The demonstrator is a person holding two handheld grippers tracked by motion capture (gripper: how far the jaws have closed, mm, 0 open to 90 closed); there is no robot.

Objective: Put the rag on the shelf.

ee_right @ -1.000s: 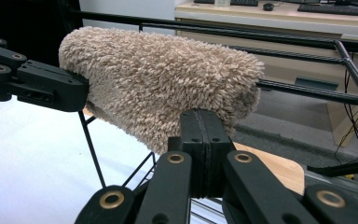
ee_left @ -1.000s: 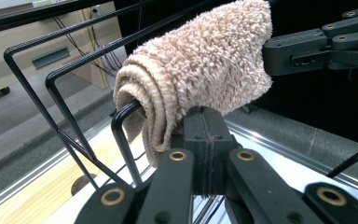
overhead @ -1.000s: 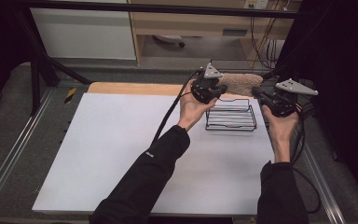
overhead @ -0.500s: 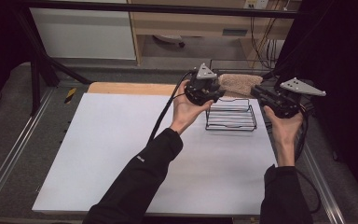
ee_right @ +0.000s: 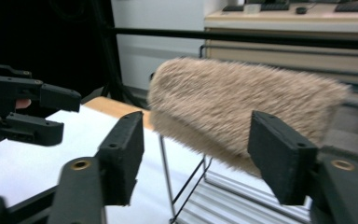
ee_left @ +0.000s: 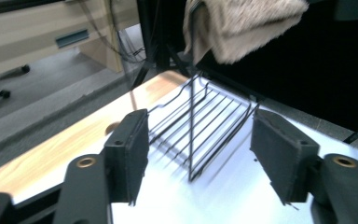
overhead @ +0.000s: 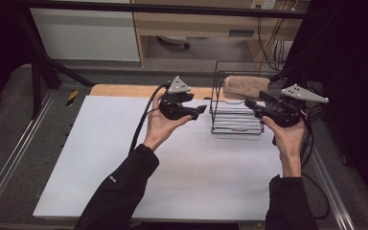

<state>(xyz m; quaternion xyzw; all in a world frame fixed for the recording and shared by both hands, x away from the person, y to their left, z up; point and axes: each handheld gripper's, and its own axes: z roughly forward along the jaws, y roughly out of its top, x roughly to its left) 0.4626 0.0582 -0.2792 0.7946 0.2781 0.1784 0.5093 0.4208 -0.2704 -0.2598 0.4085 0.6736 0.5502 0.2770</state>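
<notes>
- While both tools back off, one white surface [overhead: 124, 191] carries the whole setup; it lies below both tools.
- One black wire rack [overhead: 237, 125] stands between the tools, just ahead of the left tool's tips in the left gripper view.
- One tan fuzzy towel [overhead: 246, 86] is draped over the rack's top bar, right in front of the right tool, apart from its pads.
- Left tool [overhead: 197, 111]: released, jaws have just been opening, nothing between them.
- Right tool [overhead: 254, 104]: released too, jaws just opened, gap empty, towel beyond it.
- Risk, my read: towel sits high on a light rack; a jaw clipping the wire while withdrawing could tip the rack or drag the towel off.
- Count: two tools, one rack, one towel.
</notes>
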